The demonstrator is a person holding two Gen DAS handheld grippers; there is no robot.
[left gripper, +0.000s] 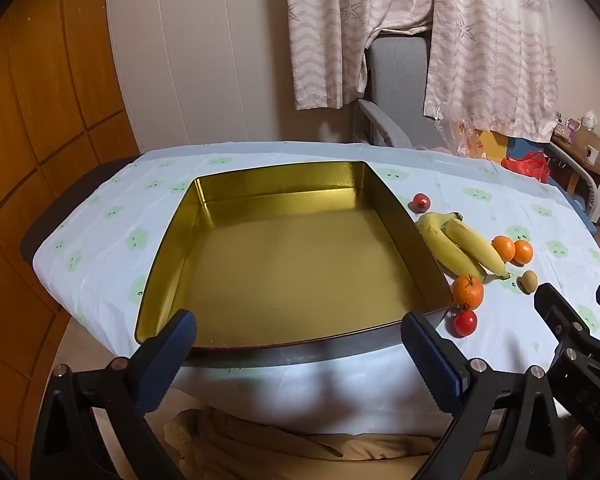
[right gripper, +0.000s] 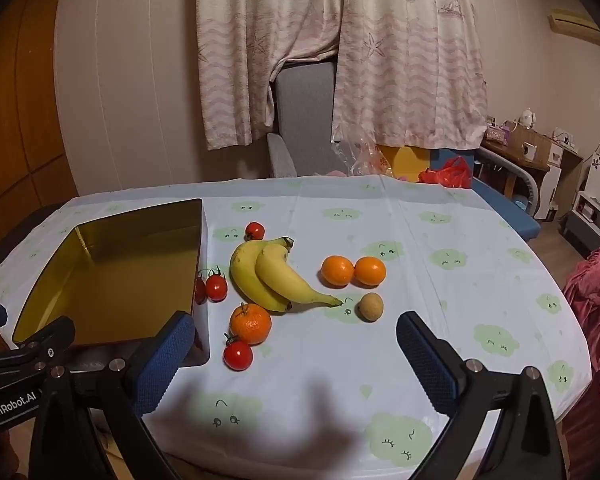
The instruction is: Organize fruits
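My left gripper [left gripper: 298, 354] hung with its jaws spread wide and nothing between them, tilted down over the near rim of the gold tin [left gripper: 284, 264], which sat empty on the left part of the table [right gripper: 440, 360] under a pale cloth printed with green clouds. My right gripper [right gripper: 292, 360] was likewise fully parted and empty, poised above bare cloth at the near edge, its left finger [right gripper: 162, 356] in front of the tin's near right corner.

Every fruit lay outside the tin, on the cloth to its right. Tight against the tin's right wall stood two cherry tomatoes [right gripper: 216, 287], one half hidden by the wall. A third small tomato [right gripper: 255, 231] sat farther back, just behind the crown of the two bananas [right gripper: 272, 276], which lay joined together with their tips pointing right and toward me. Touching the bananas' near side was a tangerine [right gripper: 250, 323] with a green stem, and just in front of it, to its left, a cherry tomato [right gripper: 238, 355], the nearest fruit to me. Right of the bananas, two oranges [right gripper: 353, 271] sat side by side, touching. In front of them, by the banana tip, lay a small tan round fruit [right gripper: 370, 307], perhaps a longan.

Behind the table stood a grey chair [right gripper: 304, 116] beneath patterned curtains [right gripper: 340, 48]
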